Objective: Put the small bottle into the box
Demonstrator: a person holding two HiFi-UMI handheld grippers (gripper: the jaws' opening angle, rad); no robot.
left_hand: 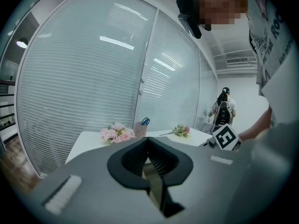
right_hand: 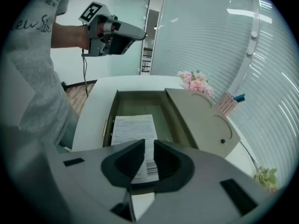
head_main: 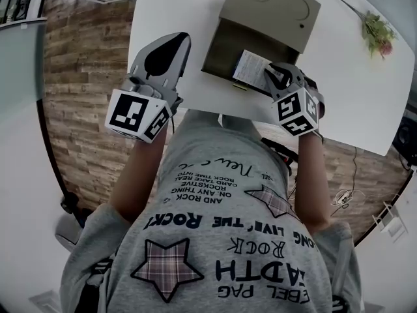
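- Head view: the right gripper (head_main: 272,77) hangs over the near end of the open box (head_main: 218,51). It is clamped narrowly on the small bottle (head_main: 251,69), a white, print-covered thing that slants down into the tray. The lid (head_main: 270,8) lies folded back on the white table (head_main: 339,90). The left gripper (head_main: 181,41) is held up beside the box, well apart from it.
- Left gripper view: the left gripper (left_hand: 149,146) has its two pads pressed together with nothing between them. Pink flowers (left_hand: 117,133) and a pen cup (left_hand: 140,129) stand on the table beyond it.
- Right gripper view: the right gripper (right_hand: 148,146) pinches the bottle (right_hand: 150,164) between its pads, with a barcode facing up. The bottle's printed far end lies over the tray floor, near the wall of the box (right_hand: 112,120) at the picture's left. I cannot tell whether that end already touches the floor.
- Doing the step well, as I judge it: lower the bottle until it rests flat on the tray floor, keeping it off the near wall and away from the lid (right_hand: 205,120).
- Then part the jaws only as far as the bottle needs, and draw the gripper back along its own line so the pads do not drag the bottle out.
- The left gripper need only come in to steady the box if it slides.
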